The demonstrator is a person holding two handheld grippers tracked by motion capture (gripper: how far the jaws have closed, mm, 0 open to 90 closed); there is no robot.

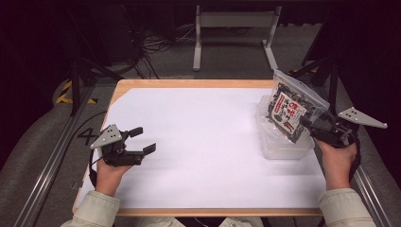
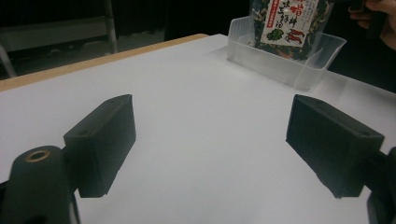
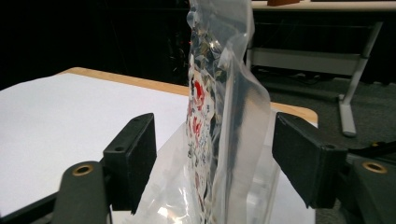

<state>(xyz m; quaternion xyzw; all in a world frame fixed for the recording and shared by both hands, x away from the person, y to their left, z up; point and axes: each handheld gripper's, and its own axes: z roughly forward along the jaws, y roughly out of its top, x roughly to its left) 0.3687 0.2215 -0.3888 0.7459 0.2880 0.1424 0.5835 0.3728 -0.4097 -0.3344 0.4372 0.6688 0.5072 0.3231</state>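
While your right gripper straddles one pouch in one tub at 3 o'clock, both grippers gape; left gripper empty over white table.

From my station, the white-covered wooden bench is brightly lit from above, nearly washed out, while the room behind it sinks into darkness. Shadows under the black fingers are faint. The glossy clear printed packet catches glare and looks blurred close up.
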